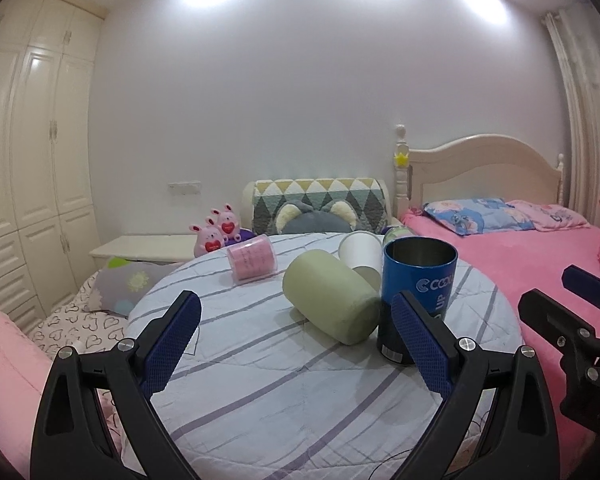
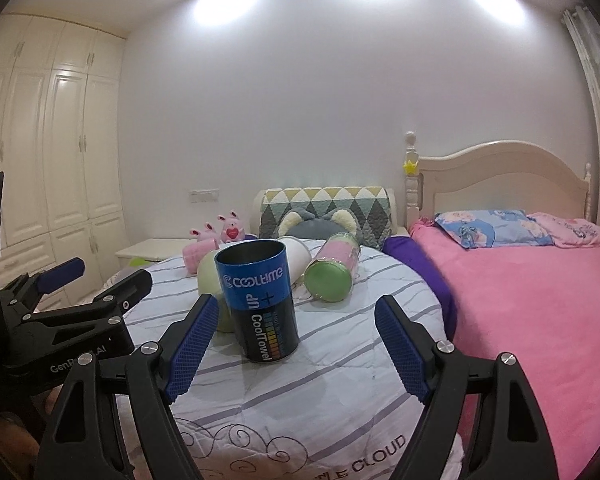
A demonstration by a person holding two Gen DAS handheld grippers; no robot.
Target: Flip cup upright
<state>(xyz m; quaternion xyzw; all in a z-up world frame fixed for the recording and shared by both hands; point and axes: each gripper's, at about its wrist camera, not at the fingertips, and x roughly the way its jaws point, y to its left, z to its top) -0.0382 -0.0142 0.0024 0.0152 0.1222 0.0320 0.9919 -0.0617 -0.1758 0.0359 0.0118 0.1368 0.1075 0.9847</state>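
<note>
A blue and black metal cup (image 1: 418,296) stands upright, mouth up, on the round table with the striped cloth (image 1: 284,380); it also shows in the right wrist view (image 2: 260,300). A pale green cup (image 1: 332,298) lies on its side just left of it, touching or nearly touching. A white cup (image 1: 360,254) lies behind. My left gripper (image 1: 296,342) is open and empty, just short of the green cup. My right gripper (image 2: 292,344) is open and empty, with the blue cup just ahead between the fingers, untouched.
A pink cup (image 1: 252,260) lies on its side at the table's far left. A pink jar with a green base (image 2: 332,276) lies at the far right. Beds surround the table: a pink bed (image 2: 540,300) on the right, a heart-print one (image 1: 80,320) on the left.
</note>
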